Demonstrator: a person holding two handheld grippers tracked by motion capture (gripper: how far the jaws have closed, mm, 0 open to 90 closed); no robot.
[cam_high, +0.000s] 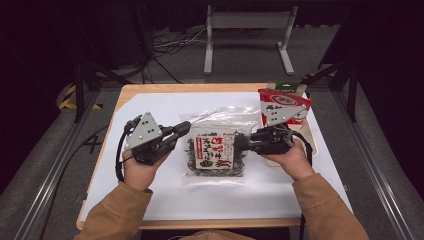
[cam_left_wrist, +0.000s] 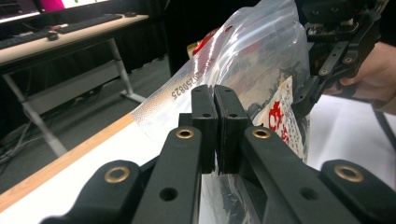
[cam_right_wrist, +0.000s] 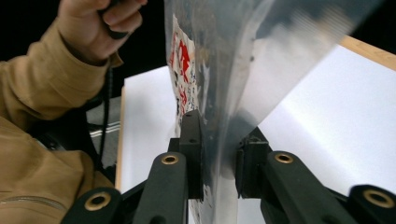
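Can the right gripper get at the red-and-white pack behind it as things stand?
Probably not yet: the right gripper has the clear seaweed bag between its jaws, opposite the left gripper. The red-and-white pack stands right behind it, unobstructed, once the bag is released.

Lab: dark curtains (cam_high: 45, 35), floor cables (cam_high: 170, 42), desk (cam_left_wrist: 56, 35).

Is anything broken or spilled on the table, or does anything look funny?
Nothing looks broken or spilled. The clear seaweed bag is held between the left hand-held gripper and the right hand-held gripper, one on each side, and its top is crinkled. A red and white packet sits by the table's far right corner.
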